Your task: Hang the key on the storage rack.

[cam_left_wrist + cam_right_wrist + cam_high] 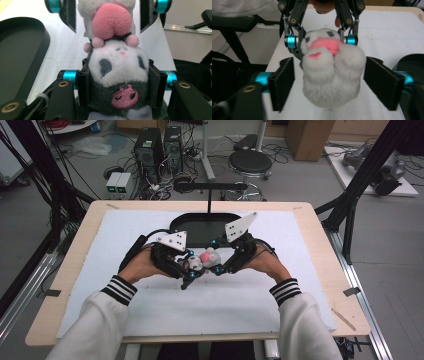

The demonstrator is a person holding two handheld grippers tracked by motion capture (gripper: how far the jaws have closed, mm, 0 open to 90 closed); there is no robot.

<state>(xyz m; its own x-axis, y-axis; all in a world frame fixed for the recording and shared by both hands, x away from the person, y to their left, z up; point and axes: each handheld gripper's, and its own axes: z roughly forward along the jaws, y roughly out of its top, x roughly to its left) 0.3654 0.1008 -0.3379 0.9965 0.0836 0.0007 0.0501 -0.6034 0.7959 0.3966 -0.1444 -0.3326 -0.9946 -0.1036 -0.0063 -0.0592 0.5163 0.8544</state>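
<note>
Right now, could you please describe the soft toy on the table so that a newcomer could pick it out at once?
Start at the white mat covering the wooden table; just in front of the black tray at its far edge, the two tongs meet. Between them is the plush toy: a white face under a grey hood with a pink skull patch, the left tongs clamping its head. It is the only furry, pink-and-white thing there.

A black tray [200,222] lies on the white mat [210,305] at the frame's middle. The mat covers the wooden bench [70,270]. A black stool [250,162] and two computer towers [159,147] stand on the floor at the top.
</note>
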